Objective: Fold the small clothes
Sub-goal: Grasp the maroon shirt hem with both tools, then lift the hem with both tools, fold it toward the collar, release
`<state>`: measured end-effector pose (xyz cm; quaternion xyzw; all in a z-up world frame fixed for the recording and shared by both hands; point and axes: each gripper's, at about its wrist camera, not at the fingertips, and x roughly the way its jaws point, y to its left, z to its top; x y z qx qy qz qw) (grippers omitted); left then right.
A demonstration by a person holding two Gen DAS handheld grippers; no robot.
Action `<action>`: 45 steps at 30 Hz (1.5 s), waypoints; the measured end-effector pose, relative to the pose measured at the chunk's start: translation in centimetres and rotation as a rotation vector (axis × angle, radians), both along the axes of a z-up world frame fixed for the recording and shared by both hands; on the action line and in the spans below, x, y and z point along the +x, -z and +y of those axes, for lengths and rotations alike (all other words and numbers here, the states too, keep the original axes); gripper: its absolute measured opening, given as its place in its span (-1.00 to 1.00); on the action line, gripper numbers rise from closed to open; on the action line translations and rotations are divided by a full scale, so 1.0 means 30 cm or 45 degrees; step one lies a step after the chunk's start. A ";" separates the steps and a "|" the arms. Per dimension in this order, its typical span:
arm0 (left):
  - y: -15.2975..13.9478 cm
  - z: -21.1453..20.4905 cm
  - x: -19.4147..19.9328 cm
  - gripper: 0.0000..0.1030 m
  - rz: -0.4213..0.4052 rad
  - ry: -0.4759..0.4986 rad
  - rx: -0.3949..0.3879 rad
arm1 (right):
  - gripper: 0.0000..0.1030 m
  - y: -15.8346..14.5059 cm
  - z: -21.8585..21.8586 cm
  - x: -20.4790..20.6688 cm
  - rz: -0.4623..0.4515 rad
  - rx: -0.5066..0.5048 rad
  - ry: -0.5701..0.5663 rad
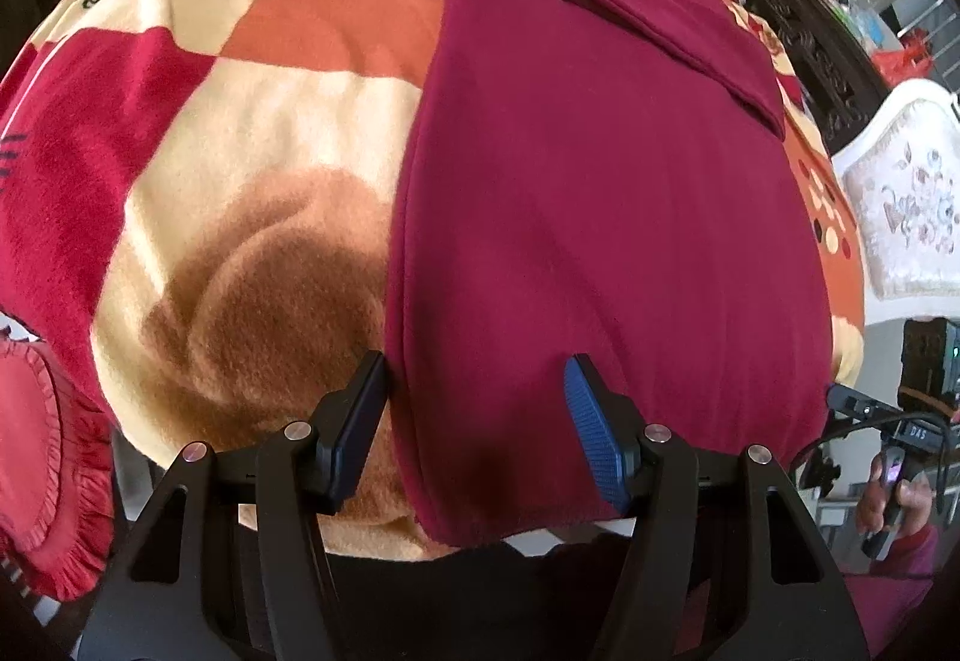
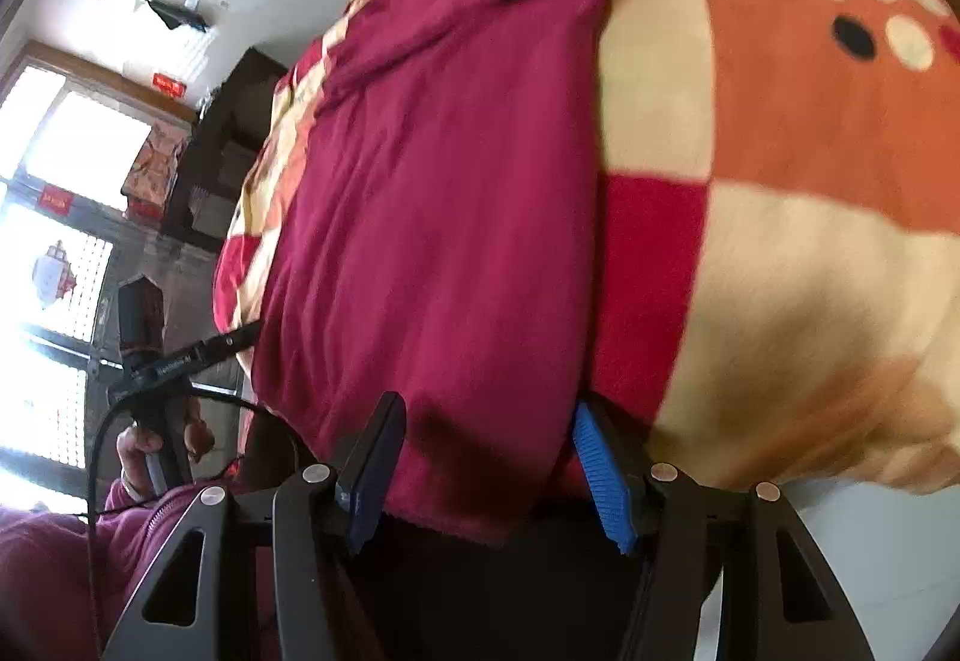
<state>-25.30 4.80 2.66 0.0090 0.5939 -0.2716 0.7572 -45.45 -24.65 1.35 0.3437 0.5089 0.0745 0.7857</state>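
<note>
Nearest the left camera, the left gripper (image 1: 474, 421) stands with its jaws apart, straddling the near left corner of a dark red garment (image 1: 600, 217), one finger off the cloth's side edge over the blanket (image 1: 258, 169) and the other over the fabric; nothing is pinched yet. At the other near corner, the right gripper (image 2: 486, 457) is also spread wide, with the garment's (image 2: 432, 217) hem lying between its fingers and not clamped. That garment lies lengthwise on a checked blanket of orange, cream and red, its near hem hanging slightly past the blanket's front edge. At the far end a flap, likely a sleeve, is already turned in across the body, so the side folds look begun or done; the fold of the near hem toward the far end seems still to come. Both long side edges run fairly straight, with mild ripples in the middle. Open blanket lies broad to the garment's left, narrower to its right, where a pale patterned cushion (image 1: 906, 199) sits near; a frilled red cushion (image 1: 42, 457) lies near left, well apart from the cloth.
</note>
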 end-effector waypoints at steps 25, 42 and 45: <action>-0.049 0.016 -0.009 -0.86 -0.014 0.007 -0.065 | -0.71 -0.097 0.082 0.028 -0.162 0.181 -0.094; -0.276 -0.137 0.295 -0.87 -0.317 -0.065 -0.274 | -0.72 -0.318 -0.129 0.406 -0.488 -0.018 0.074; -0.297 -0.178 0.371 -0.87 -0.354 -0.084 -0.286 | -0.73 -0.332 -0.182 0.490 -0.497 -0.056 0.093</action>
